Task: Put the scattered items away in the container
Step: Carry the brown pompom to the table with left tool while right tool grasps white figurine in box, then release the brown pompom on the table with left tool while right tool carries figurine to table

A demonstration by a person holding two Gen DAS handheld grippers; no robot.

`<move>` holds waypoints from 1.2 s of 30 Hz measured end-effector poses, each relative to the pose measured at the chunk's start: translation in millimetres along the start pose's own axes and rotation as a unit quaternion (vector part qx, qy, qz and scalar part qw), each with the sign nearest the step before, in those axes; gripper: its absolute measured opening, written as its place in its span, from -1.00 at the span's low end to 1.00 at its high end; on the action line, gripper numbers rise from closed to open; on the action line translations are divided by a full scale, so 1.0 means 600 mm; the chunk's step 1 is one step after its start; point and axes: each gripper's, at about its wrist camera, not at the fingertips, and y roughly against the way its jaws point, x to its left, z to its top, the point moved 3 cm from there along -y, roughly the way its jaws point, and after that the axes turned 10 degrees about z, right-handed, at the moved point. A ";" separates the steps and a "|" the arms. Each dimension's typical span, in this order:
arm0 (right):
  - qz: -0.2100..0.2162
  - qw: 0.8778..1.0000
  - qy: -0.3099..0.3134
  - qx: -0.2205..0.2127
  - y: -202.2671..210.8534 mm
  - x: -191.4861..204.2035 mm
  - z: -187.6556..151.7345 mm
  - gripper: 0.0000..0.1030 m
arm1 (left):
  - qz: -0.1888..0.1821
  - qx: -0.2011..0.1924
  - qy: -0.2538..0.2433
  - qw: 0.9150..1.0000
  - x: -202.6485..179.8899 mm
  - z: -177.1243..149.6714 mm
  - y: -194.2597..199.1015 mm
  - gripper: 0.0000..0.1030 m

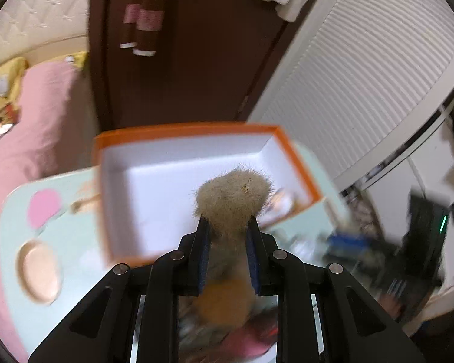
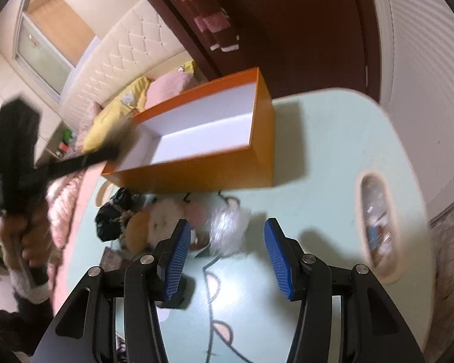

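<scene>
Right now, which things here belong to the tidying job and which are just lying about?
Job: orange box; furry toy in the left tool; toy pile by the open right tool.
Lying about: pink pillow; scarf; table cup holder.

box [image 2: 196,178] interior bare; plush pile [image 2: 166,224] crowds its near wall.

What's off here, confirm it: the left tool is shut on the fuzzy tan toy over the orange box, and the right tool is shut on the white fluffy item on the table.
The right tool is wrong: it is open, with the white fluffy item lying ahead of its fingers, ungripped, as the right wrist view shows. The left tool is shut on the fuzzy tan toy over the orange box.
</scene>
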 end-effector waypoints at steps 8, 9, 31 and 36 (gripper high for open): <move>-0.112 0.981 0.136 0.076 -0.019 0.071 0.109 -0.25 | -0.013 0.039 0.028 0.999 0.052 -0.112 0.000 -0.55; -0.116 0.978 0.144 0.098 -0.018 0.072 0.124 -0.28 | -0.022 0.041 0.030 0.998 0.050 -0.121 -0.004 -0.56; -0.198 0.868 0.121 0.439 -0.252 0.031 0.153 -0.36 | -0.043 -0.043 0.087 0.994 0.044 -0.152 0.009 -0.44; -0.209 0.862 0.109 0.448 -0.284 0.028 0.155 -0.34 | -0.048 -0.045 0.093 0.994 0.046 -0.151 0.013 -0.44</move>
